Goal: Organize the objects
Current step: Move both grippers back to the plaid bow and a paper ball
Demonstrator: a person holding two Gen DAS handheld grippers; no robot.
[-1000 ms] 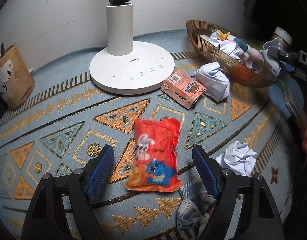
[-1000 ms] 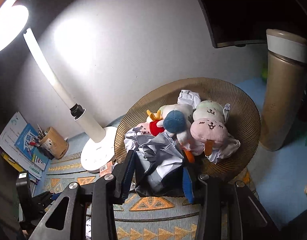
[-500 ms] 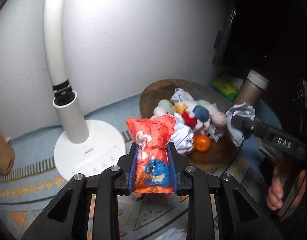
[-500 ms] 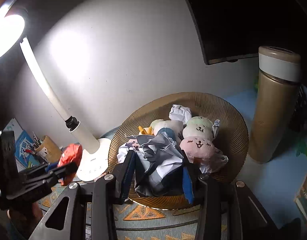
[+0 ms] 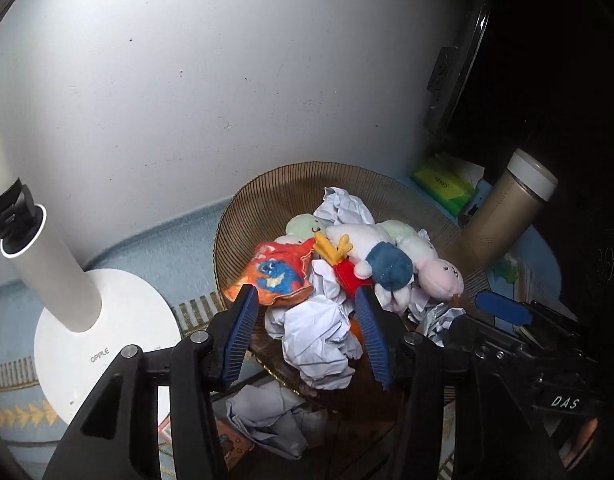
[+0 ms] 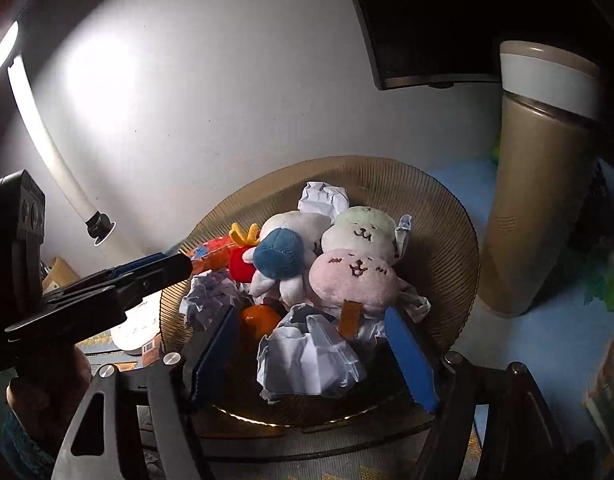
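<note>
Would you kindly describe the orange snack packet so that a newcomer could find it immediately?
Start at the round brown wire basket standing against the white wall, right of the white lamp base. The orange snack packet lies at the heap's left edge inside it, beside crumpled white paper and plush toys. It alone is flat and glossy, printed with a blue cartoon creature.

Left gripper (image 5: 305,330): I've lifted the red snack bag (image 5: 281,272) off the mat where it lay between the jaws, carried it clamped to the wire basket (image 5: 259,204), and the jaws are opening now. Bag sits in the basket just ahead of the left pad, free of both. Right gripper (image 6: 311,354): was clamped on a crumpled paper ball (image 6: 307,356); jaws are opening, ball lies loose between them on the basket's near edge.
</note>
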